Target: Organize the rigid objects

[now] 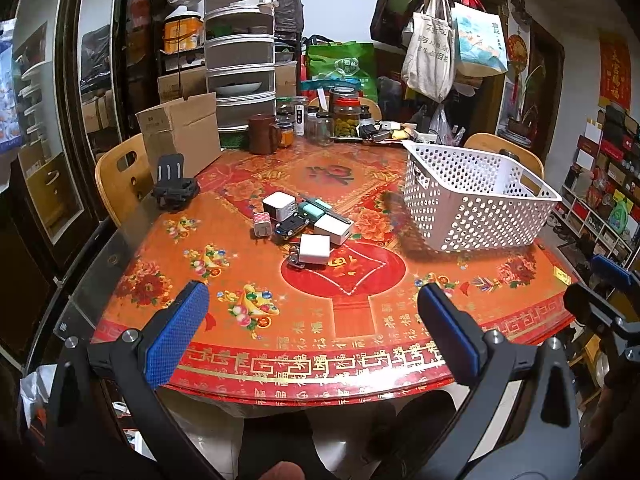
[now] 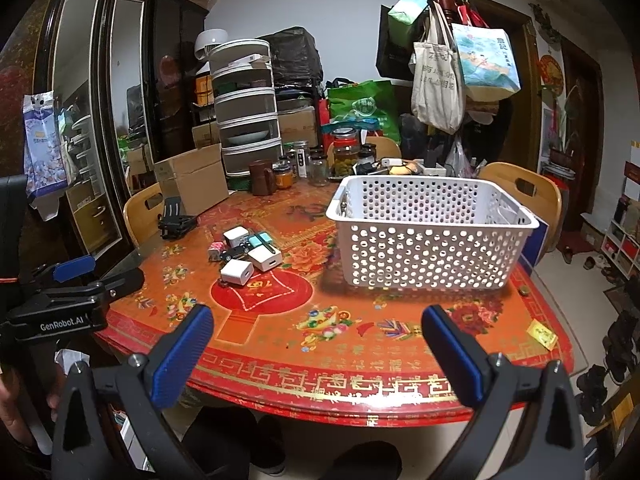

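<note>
Cardboard box (image 1: 180, 132) sits at ten o'clock on the red-and-gold tabletop (image 1: 320, 320), with a black folding stand (image 1: 174, 186) just in front of it, both out of the working zone. Moving right, the left hand-held gripper (image 1: 312, 316) hangs released over the near edge, nothing between its blue pads, lined up toward the pile of chargers (image 1: 302, 226) at centre: white plug cubes, a pink one, a small toy car (image 1: 292, 225), all touching in a heap. Further right, at two o'clock, the white perforated basket (image 1: 476, 204) looks empty, likely the sorting bin. Far right, the right hand-held gripper (image 2: 318, 342) is spread wide too, holding nothing, so the sort has not begun
</note>
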{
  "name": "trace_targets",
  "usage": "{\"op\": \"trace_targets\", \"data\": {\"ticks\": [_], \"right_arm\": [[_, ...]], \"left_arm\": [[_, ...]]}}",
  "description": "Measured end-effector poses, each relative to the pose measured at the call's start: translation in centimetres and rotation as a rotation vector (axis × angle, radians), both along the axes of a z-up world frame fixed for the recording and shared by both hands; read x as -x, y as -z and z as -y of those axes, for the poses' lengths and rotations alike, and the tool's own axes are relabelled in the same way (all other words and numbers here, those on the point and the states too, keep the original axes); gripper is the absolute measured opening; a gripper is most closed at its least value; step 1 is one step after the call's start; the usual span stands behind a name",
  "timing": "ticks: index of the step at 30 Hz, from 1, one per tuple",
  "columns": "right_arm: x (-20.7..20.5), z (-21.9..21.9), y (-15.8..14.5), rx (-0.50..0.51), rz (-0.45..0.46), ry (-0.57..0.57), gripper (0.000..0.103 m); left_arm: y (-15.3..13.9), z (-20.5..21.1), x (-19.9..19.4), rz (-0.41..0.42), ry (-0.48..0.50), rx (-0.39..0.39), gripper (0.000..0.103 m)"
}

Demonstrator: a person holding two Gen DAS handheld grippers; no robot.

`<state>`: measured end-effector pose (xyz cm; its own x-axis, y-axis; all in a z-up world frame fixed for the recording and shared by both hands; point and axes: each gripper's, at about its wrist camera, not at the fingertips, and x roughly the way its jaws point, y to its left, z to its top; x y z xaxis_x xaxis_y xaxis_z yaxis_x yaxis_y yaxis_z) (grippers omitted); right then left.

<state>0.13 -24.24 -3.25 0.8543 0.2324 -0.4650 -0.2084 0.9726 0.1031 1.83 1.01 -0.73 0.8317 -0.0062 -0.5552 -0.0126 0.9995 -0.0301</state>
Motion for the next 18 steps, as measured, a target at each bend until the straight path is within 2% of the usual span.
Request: {"op": "trace_targets", "data": {"ticks": [14, 18], "right_arm": [[-2.1, 1.2, 0.4, 0.0, -0.016, 0.011, 0.103], [-2.8, 1.8, 0.6, -0.007, -0.019, 0.011, 0.103]], "left_arm": [[0.4, -0.3, -2.5, -0.02, -0.026, 0.003, 0.103], [0.6, 0.3, -3.1, -0.023, -0.029, -0.017, 0.103]]}}
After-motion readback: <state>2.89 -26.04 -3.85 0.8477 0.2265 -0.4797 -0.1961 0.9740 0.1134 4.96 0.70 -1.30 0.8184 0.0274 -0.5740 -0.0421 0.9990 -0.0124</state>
